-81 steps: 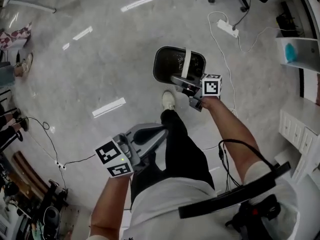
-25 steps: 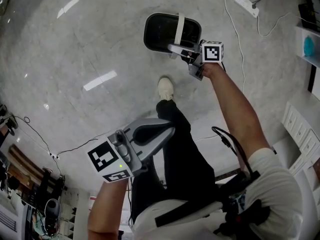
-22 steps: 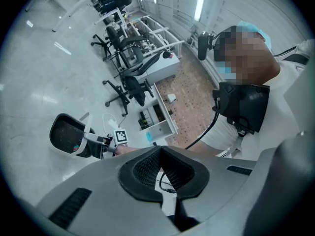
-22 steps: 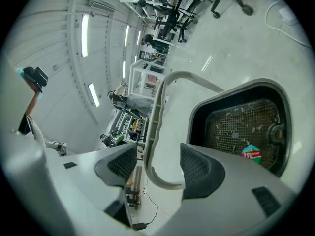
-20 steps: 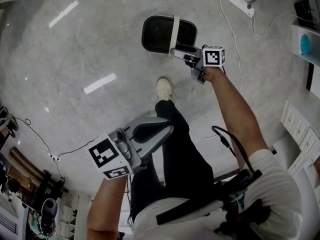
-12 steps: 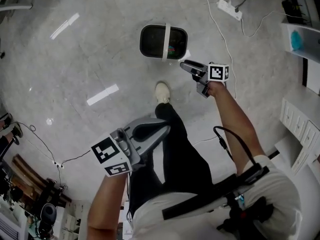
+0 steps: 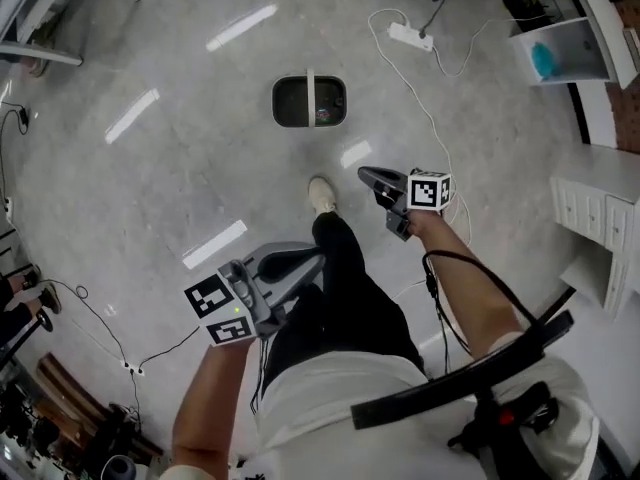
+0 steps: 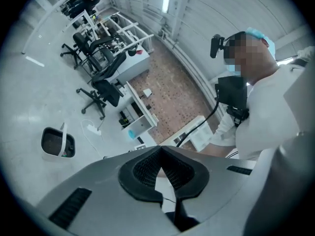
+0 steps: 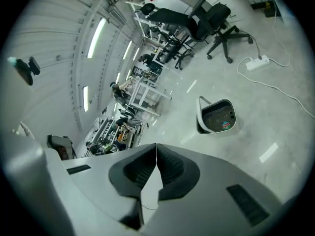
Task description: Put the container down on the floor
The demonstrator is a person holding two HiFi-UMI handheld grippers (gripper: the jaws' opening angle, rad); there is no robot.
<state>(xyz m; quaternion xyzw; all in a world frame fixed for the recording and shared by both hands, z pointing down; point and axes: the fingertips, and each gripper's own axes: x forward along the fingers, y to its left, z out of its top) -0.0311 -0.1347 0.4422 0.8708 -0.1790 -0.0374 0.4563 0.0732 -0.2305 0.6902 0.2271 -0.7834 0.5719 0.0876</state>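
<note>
Bin [image 7: 309, 102] on floor [image 7: 170, 178] at 12: prob. light, stiff plastic; grab white handle [image 7: 310, 80]. L gripper [image 7: 316, 257] & R gripper [image 7: 364, 175]: jaws together, empty.

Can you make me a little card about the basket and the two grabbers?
container: upright on the floor, handle across its top, nothing holding it
right gripper: jaws together, empty, apart from the container
left gripper: jaws together, empty, beside the person's leg
task: looks done
</note>
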